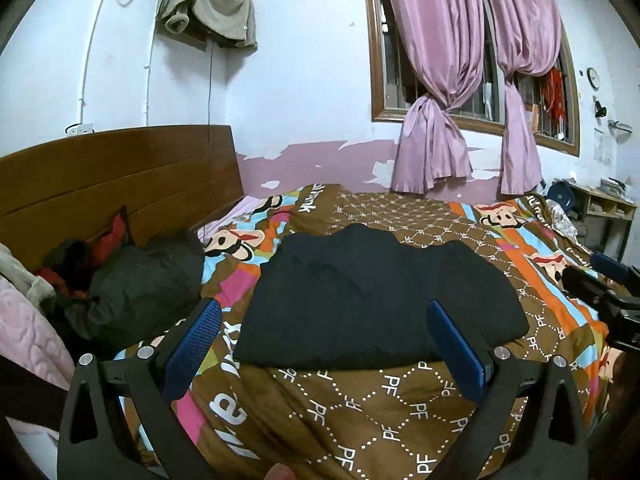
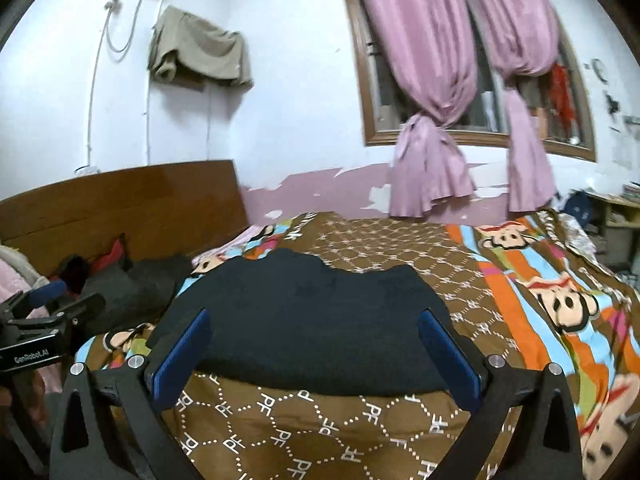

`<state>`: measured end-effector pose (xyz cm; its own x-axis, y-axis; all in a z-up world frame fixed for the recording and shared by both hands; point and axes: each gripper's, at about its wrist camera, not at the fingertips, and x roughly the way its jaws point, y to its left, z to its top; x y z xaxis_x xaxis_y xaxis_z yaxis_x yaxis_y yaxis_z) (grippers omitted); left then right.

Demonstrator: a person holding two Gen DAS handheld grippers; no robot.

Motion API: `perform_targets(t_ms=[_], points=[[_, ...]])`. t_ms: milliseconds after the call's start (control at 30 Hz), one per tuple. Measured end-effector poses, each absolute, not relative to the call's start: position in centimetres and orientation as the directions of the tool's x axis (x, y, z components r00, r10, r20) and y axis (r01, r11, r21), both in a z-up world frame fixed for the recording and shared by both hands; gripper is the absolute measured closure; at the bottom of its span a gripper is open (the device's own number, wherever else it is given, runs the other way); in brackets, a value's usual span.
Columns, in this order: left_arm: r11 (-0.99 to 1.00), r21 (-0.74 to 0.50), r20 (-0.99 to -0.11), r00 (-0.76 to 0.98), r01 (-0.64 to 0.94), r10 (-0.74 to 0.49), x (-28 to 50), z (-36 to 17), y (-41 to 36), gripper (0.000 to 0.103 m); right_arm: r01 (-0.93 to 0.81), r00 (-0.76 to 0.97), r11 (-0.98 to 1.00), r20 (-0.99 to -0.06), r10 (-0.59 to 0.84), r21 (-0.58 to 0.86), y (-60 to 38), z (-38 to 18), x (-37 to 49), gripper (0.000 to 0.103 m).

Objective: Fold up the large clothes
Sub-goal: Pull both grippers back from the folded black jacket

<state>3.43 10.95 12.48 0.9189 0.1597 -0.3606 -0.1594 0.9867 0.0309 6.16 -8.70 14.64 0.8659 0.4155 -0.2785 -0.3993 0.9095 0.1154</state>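
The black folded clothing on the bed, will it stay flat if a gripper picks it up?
Probably not. The black folded garment looks soft with rounded, rumpled edges, so it would likely droop and unfold. Lying on the patterned bedspread, it should slide or bunch, not roll.

ahead: black garment [image 1: 372,300] flat on bedspread [image 1: 360,412], nothing above it | left: dark clothes pile [image 1: 136,284], headboard [image 1: 120,184] | far: curtains [image 1: 448,80]

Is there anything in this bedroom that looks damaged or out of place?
Yes. The paint on the wall below the window is peeling in ragged patches, pink showing under white. A beige garment hangs bunched high on the wall. The dark garment lies folded flat on the patterned bedspread, neat.
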Motion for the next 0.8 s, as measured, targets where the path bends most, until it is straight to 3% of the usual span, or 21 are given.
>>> perform_targets(t_ms=[267,600,800], points=[[0.988,0.033,-0.32,0.935,-0.151,0.154,2.0,9.2,11.8,0.003,-0.384,0.858,0.916,-0.321,0.4,0.115,-8.7,11.8,5.8,0.0],[0.991,-0.058,-0.328,0.94,-0.122,0.097,1.9,6.7,12.8,0.003,-0.391,0.847,0.915,-0.352,0.399,0.097,-7.7,9.9,5.5,0.0],[0.991,-0.037,-0.347,0.931,-0.132,0.112,1.8,5.6,12.5,0.003,-0.39,0.839,0.917,-0.379,0.39,0.08,-7.2,9.0,5.9,0.0]])
